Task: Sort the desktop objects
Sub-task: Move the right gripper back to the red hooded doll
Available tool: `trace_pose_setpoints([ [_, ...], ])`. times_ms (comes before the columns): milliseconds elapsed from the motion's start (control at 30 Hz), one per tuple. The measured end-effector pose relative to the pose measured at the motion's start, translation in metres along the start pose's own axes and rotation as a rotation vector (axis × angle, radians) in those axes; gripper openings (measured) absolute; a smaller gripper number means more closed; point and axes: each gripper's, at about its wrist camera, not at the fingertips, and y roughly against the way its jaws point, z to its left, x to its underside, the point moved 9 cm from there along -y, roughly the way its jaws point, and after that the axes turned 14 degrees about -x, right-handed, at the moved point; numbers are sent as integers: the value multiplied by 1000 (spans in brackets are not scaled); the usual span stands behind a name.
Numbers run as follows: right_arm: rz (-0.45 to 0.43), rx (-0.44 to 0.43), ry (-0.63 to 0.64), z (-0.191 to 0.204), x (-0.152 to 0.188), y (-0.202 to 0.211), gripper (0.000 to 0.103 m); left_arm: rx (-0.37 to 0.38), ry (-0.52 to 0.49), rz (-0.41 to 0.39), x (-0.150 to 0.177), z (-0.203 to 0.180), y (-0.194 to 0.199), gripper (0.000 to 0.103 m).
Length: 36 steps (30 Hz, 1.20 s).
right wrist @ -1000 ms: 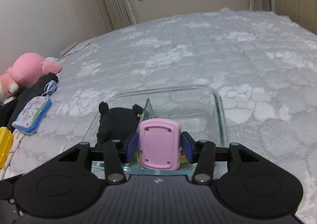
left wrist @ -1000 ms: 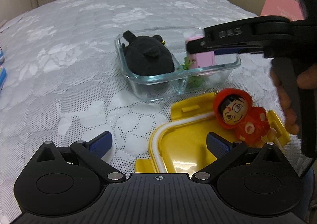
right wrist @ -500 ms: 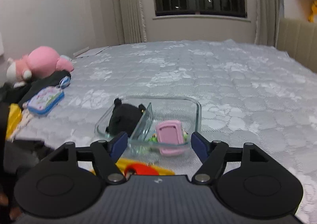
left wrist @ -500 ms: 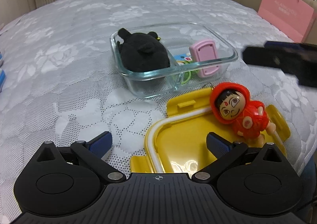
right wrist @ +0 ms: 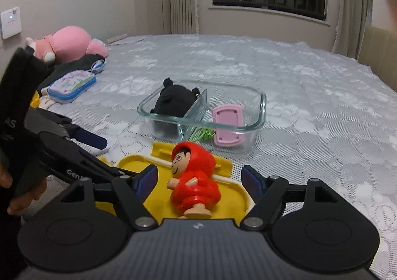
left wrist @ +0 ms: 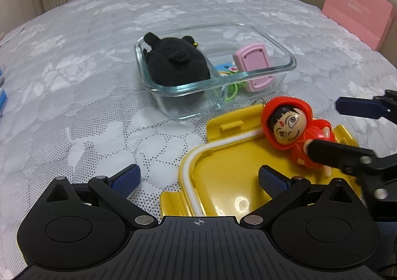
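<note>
Glass container (left wrist: 285, 60), clear, two compartments, sits on a white lace bed cover (left wrist: 82, 96); all places below are given from it. Its left compartment holds a black plush toy (left wrist: 177, 65). Its right compartment holds a pink plastic piece (left wrist: 253, 65) leaning on the near wall, with something green and a printed card beside it, too small to identify.

Just in front of the container: a yellow lid (left wrist: 223, 175), lying flat with a white seal along its edge. A red hooded figurine (right wrist: 194, 180) lies on the lid's right part, head toward the container.

Right gripper (right wrist: 199, 179): jaws have just been opening and stand wide apart, one on either side of the figurine, pads clear of it.

Left gripper (left wrist: 198, 179): jaws wide apart, holding nothing, over the lid's near-left corner.

Far left of the container, at the bed's edge: a pink plush (right wrist: 70, 44) and a floral pouch (right wrist: 72, 85).
</note>
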Motion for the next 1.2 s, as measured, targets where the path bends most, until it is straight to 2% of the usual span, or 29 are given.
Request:
trace_pose_setpoints([
  [100, 9, -12, -3, 1, 2, -9, 74, -15, -7, 3, 1, 1, -1, 103],
  [200, -6, -9, 5, 0, -5, -9, 67, -6, 3, 12, 1, 3, -3, 103],
  [300, -104, 51, 33, -9, -35, -2, 62, -5, 5, 8, 0, 4, -3, 103],
  [333, -139, 72, 42, -12, -46, 1, 53, -4, 6, 8, -1, 4, -3, 103],
  [400, -140, 110, 64, -21, -64, -8, 39, -2, 7, 7, -2, 3, -3, 103],
  [433, -119, 114, 66, -27, -71, -18, 38, -2, 4, 6, -2, 2, -2, 103],
  [567, 72, 84, 51, -49, -82, -66, 39, 1, -9, 6, -1, 1, -3, 103],
  [667, 122, 109, 26, -64, -86, -83, 39, 2, -1, 10, -1, 4, -4, 103],
  [833, 120, 53, -146, -74, -81, -97, 39, 6, 17, 13, -3, 7, -6, 103],
  [933, 107, -12, -213, -67, -78, -100, 39, 7, 12, 14, -3, 6, -7, 103],
  [1133, 89, -41, -216, -59, -85, -95, 39, 5, 8, 18, -1, 5, -7, 103],
  [1200, 51, -34, -211, -61, -88, -83, 39, 3, 10, 18, -1, 7, -7, 103],
])
